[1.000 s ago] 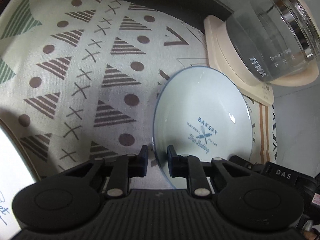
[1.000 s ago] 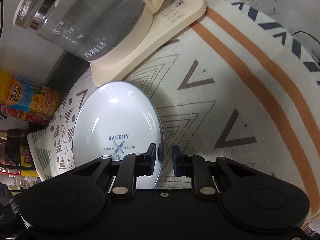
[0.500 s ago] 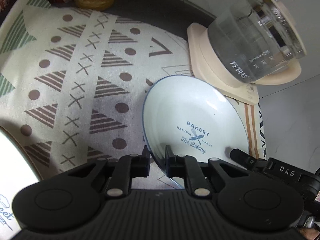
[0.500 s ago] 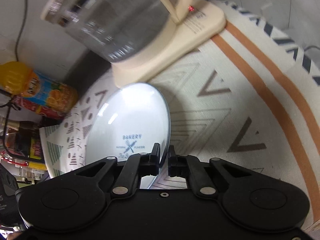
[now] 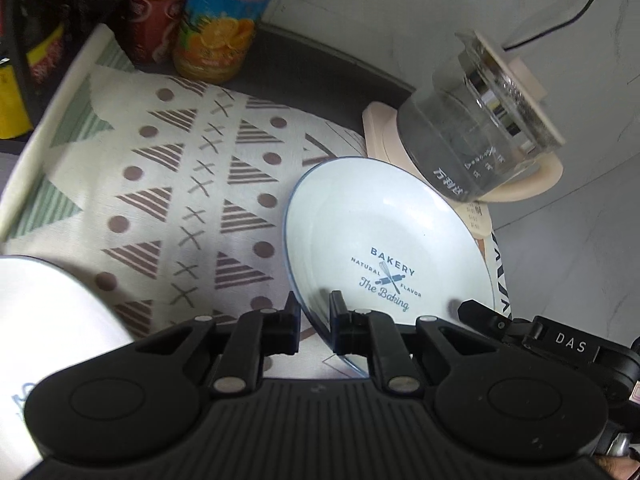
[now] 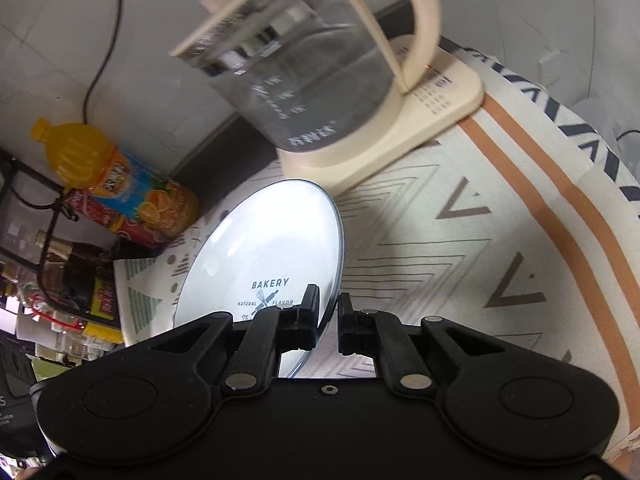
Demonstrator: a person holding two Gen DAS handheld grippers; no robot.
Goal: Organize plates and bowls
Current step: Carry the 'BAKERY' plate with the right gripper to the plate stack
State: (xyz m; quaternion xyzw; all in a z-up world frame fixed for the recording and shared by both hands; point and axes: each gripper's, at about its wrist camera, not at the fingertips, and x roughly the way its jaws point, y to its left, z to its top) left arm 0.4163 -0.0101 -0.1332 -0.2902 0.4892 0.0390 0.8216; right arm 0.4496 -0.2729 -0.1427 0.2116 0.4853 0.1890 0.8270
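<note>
**A:** What is nearest?

**B:** The left gripper (image 5: 314, 322) is clamped on the near rim of a white plate (image 5: 384, 240); the right gripper (image 6: 329, 316) is pinched tight on the rim at the opposite side, so the plate hangs between the two, tilted, above the patterned cloth (image 5: 192, 184) on the table.

**A:** How does the plate look?

**B:** Round, shallow and glossy, with a thin blue line round the edge and blue print in the middle reading "BAKERY", "NATURAL FLAVOR" and "The Baking" over a crossed whisk and rolling pin.

**A:** Anything else close by?

**B:** A second white dish (image 5: 52, 332) toward the left edge, only partly in view.

**A:** And the containers farther back?

**B:** A glass kettle (image 6: 312, 76) on its cream base (image 6: 400, 128), just behind the plate; whether it holds water I cannot tell. At the back edge stand an orange juice bottle (image 6: 120, 176) and a red can (image 5: 158, 20).
</note>
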